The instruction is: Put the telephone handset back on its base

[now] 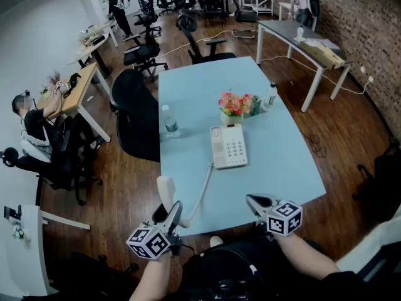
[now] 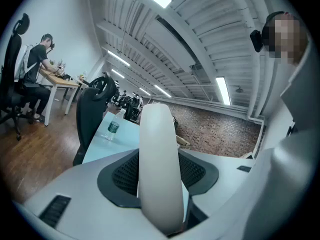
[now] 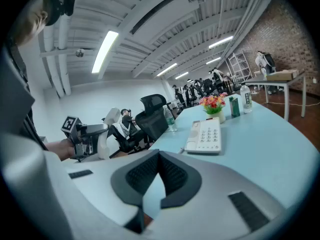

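Left tool [image 1: 169,212] pinching handset [image 1: 165,189], upright. Right tool [image 1: 252,199] pressed together, empty. Base [image 1: 229,147] on bench [image 1: 194,99].

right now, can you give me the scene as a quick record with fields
handset: off the phone, gripped upright in left tongs
phone base: on blue table, cradle empty
cord: runs from base toward handset
right tongs: together, nothing between them
also on table: flowers, bottle
step left: handset back on base
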The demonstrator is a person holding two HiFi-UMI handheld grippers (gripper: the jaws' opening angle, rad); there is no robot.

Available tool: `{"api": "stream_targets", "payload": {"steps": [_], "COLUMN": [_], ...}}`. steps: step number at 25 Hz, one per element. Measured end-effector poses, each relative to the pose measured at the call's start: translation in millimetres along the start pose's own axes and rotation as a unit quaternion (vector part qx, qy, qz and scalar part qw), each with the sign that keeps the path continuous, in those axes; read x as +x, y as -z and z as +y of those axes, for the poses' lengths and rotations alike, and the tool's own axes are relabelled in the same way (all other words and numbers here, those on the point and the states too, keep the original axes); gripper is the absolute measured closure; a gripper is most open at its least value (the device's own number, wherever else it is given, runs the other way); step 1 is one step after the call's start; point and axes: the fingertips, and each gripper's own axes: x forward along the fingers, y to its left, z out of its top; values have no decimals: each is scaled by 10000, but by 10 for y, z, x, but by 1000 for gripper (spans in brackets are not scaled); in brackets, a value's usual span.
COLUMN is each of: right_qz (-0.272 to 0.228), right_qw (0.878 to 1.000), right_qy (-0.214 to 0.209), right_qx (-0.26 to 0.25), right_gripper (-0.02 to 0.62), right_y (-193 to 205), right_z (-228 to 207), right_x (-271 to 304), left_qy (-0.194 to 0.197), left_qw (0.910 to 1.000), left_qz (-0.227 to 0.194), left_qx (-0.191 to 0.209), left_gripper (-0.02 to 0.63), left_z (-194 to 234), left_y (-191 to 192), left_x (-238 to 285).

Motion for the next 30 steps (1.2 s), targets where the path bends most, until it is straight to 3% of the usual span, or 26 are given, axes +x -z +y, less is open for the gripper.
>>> {"api": "stream_targets", "payload": {"steps": [30], "right_qz": [40], "right_qw": [10000], "right_qy": [63], "right_qx": [-60], "right_gripper": [577], "right_y": [-67], "right_z": [31], "right_x": [0], "left_qy": [18], "left_qw": [10000], "left_qz": [81], "left_qx": [28], "left_gripper": [394], "left_z": [28], "left_y": [-12], "left_x": [21]}}
